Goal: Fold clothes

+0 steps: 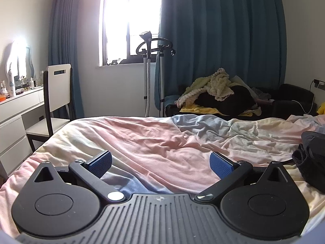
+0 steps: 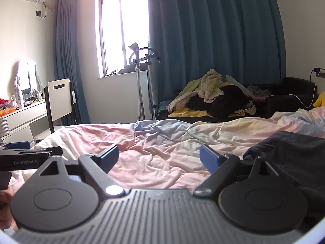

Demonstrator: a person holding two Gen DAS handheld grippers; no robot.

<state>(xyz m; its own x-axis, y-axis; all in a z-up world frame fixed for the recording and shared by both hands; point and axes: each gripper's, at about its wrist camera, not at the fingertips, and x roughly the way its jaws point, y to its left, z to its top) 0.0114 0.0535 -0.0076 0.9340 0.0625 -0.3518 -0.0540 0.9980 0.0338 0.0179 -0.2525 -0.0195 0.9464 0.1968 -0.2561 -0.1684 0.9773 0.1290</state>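
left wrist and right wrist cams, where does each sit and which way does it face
Left wrist: on the left claw, jaws open, facing across the pastel duvet toward the window.
Right wrist: on the right claw, jaws open; the left claw and a hand show at its left edge.
Shared: duvet, window, garment steamer, white chair, dark garment.

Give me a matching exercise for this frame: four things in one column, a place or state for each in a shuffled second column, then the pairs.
Things:
1. dark garment
2. white chair
3. left gripper
4. knit blanket

Place or state:
A. piled on the dark sofa under the curtain
B. lying on the bed at the right edge
C. jaws open over the pastel sheet, nothing between them
D. standing beside the dresser, left of the bed

Pairs: 1-B, 2-D, 3-C, 4-A
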